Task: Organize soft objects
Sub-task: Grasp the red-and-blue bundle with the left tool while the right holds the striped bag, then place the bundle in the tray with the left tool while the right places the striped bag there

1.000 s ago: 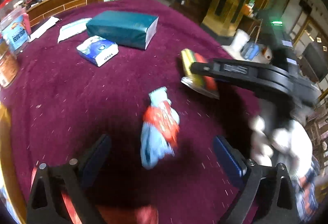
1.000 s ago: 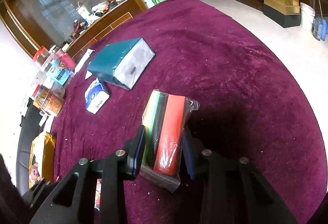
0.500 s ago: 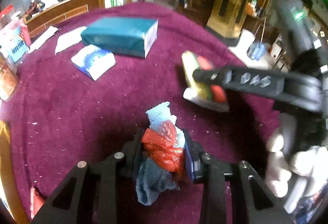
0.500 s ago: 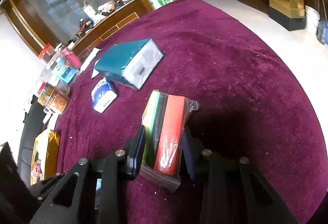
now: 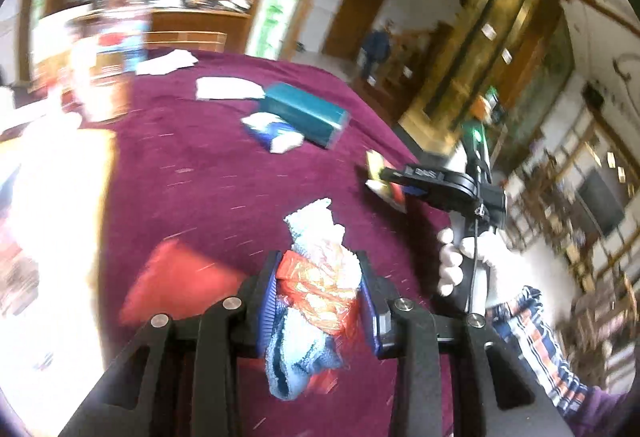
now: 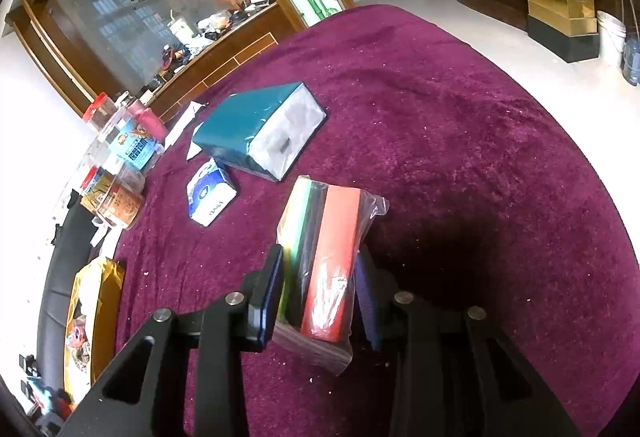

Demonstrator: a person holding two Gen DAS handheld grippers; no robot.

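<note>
Left tongs (image 5: 318,293) pinching blue cloth bundle (image 5: 316,301), lifted above maroon desk (image 5: 208,181). Right tongs (image 6: 316,289) clamped on plastic-wrapped coloured sponge pack (image 6: 320,257), angled down toward desk, gloved hand (image 5: 460,261) gripping handle.

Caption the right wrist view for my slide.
Right tongs clamp a plastic-wrapped multicolour sponge pack above the purple tablecloth.

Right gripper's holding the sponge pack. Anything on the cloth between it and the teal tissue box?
No. Past the sponge pack in the right gripper, bare cloth runs to the teal tissue box; the small tissue pack sits left.
</note>
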